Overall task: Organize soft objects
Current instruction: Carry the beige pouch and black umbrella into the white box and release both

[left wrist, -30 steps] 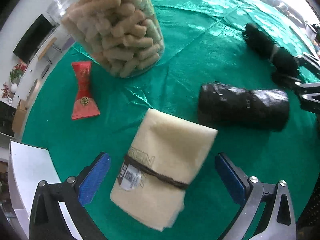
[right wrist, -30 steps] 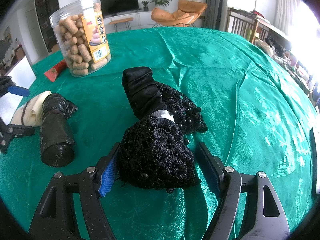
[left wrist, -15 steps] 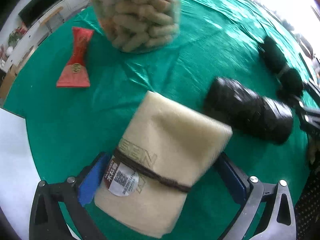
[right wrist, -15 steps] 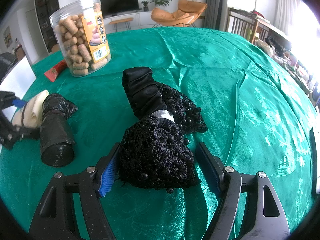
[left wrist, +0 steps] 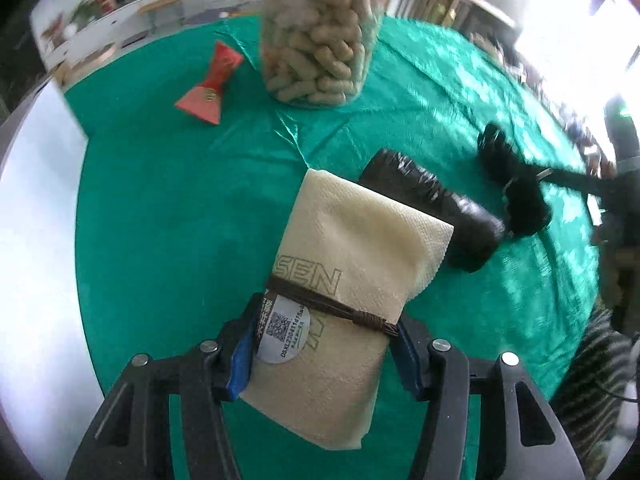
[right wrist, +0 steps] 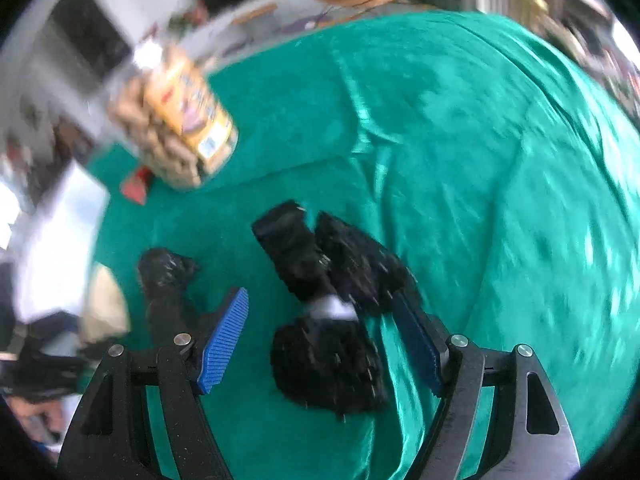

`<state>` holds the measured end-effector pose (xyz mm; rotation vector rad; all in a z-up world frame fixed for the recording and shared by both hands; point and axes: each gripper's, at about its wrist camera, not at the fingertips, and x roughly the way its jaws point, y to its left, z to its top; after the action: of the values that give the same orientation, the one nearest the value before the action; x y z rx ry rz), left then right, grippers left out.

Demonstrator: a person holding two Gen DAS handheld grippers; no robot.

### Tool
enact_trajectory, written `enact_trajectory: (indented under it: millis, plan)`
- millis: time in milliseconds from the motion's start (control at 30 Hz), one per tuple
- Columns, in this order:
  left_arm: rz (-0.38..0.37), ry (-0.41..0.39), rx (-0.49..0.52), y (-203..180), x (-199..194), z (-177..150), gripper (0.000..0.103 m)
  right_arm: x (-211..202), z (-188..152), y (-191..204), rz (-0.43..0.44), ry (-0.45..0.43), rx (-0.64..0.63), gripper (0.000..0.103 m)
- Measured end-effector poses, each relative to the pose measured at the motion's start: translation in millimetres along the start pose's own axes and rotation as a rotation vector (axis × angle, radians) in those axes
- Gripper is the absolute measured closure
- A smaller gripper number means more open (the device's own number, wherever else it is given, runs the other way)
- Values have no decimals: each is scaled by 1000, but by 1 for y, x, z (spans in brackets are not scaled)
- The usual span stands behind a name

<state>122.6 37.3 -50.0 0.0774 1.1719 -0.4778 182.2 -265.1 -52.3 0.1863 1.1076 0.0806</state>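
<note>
My left gripper (left wrist: pixel 324 348) is shut on a folded cream cloth (left wrist: pixel 352 264) tied with a brown cord, holding it above the green tablecloth (left wrist: pixel 160 200). A black plastic bag roll (left wrist: pixel 440 208) lies just beyond the cloth. A black lace bundle (left wrist: pixel 516 188) lies farther right. In the right wrist view, my right gripper (right wrist: pixel 324 344) is open and straddles the black lace bundle (right wrist: pixel 328 304), its blue pads apart from the fabric. The bag roll (right wrist: pixel 164 284) and cream cloth (right wrist: pixel 104 300) show at the left there.
A clear jar of peanut-shaped snacks (left wrist: pixel 320 28) stands at the back, with a red packet (left wrist: pixel 212 84) to its left. The jar (right wrist: pixel 176 124) also shows in the blurred right wrist view. A white surface (left wrist: pixel 36 240) borders the table at left.
My left gripper closed on the cream cloth and lifted it. My right gripper rose and tilted over the lace bundle, still open; its view is now blurred.
</note>
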Motion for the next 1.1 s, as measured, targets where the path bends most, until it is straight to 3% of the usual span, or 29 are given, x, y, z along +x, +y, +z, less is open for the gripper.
enact_trajectory:
  millis: [33,67,100,267,367,500,700,767,800,833,867,967,1100]
  plan:
    - [-25,-15,-29,3,-8,2,46,13,3,9,-49,56,-70,33]
    - [-47,-30,-56,4,-15,-1,46,22,3,16,-118,91,-121,60]
    - [-74,-47,-82,6,-23,-8,46,20,2,22,-191,73,-160,64]
    - [-132,-158,-151,16,-84,-33,46,-14,-6,36,-115,14,-99,66]
    - [-128,-236,-209,37,-125,-50,46,-54,-4,76,-5,-60,-127,66]
    - [-10,-318,-281,84,-184,-80,46,-100,2,167,224,-111,-191,66]
    - [257,-394,-451,165,-250,-138,43,-137,-14,337,545,-97,-367,66]
    - [387,-386,-548,189,-258,-162,29,-132,-27,381,613,-65,-403,62]
    - [419,-377,-582,197,-258,-171,17,-126,-34,400,652,-42,-416,58]
    - [442,-359,-618,206,-255,-181,8,-118,-42,419,683,-16,-429,46]
    - [455,-338,-647,213,-250,-189,5,-110,-50,433,704,15,-451,33]
    - [473,-284,-687,223,-231,-202,5,-87,-71,460,656,80,-531,34]
    - [518,-303,-694,217,-222,-206,5,-81,-75,438,554,-28,-569,34]
